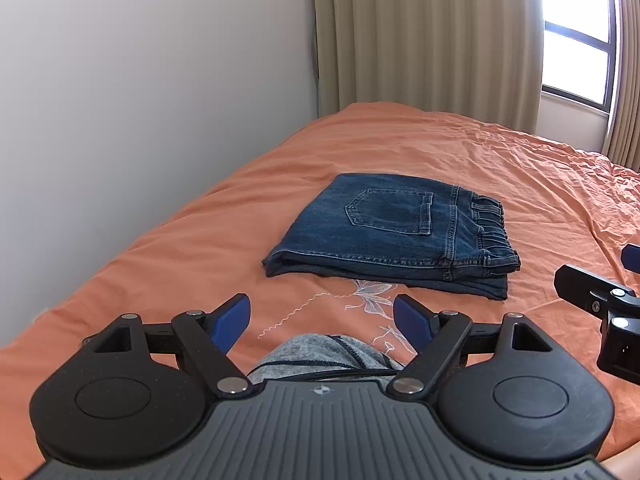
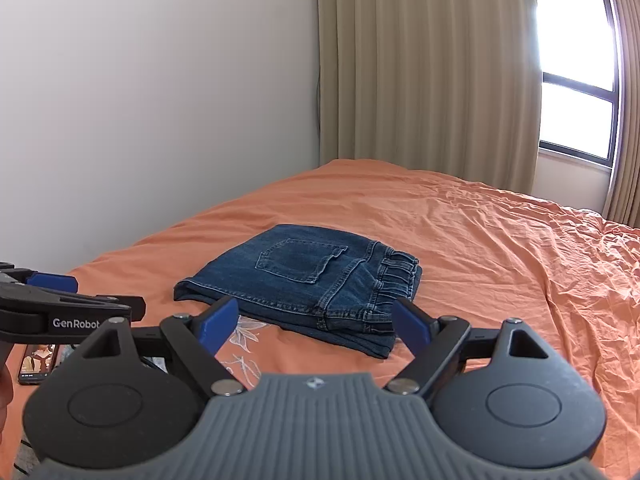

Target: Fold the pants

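1. A bed covered by a wrinkled orange sheet (image 1: 460, 148) is seen against a white wall.
2. Folded blue denim pants (image 1: 384, 236) are laid flat mid-bed, back pocket up.
3. The left gripper (image 1: 322, 320) and right gripper (image 2: 314, 322) are held short of the pants, jaws spread wide and empty.

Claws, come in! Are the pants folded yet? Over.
Left claw open, empty. Right claw open, empty. Jeans folded on bed. Nothing blocking.
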`<state>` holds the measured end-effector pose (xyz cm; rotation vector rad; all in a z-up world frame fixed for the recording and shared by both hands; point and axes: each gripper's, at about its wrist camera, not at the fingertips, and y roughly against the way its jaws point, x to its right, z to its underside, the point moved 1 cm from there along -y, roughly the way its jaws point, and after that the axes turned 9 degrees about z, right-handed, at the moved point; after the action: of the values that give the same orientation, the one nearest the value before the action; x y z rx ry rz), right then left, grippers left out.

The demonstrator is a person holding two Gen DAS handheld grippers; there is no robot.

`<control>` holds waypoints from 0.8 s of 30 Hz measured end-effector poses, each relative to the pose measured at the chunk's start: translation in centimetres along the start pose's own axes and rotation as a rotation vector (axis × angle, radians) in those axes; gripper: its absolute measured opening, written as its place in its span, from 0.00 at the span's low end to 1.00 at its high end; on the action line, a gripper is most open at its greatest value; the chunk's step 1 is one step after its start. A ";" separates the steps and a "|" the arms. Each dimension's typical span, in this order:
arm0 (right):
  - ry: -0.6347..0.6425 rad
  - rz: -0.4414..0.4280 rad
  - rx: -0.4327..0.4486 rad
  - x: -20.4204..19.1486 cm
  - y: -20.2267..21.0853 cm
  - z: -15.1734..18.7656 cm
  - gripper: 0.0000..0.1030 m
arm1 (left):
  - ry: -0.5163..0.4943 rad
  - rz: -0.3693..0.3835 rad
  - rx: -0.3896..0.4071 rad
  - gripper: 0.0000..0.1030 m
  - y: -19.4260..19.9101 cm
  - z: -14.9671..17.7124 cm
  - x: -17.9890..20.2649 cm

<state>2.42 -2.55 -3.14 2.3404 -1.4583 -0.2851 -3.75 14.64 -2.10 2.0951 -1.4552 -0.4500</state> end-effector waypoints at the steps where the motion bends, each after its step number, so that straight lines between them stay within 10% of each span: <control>1: 0.000 0.000 0.001 0.0 0.0 0.0 0.78 | 0.000 0.001 -0.001 0.92 0.0 0.0 0.0; 24: 0.001 0.001 0.009 0.1 0.2 0.0 0.78 | -0.004 0.011 0.005 0.92 0.2 -0.4 0.2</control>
<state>2.26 -2.71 -3.03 2.3464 -1.4637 -0.2767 -3.57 14.52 -1.63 2.0901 -1.4710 -0.4469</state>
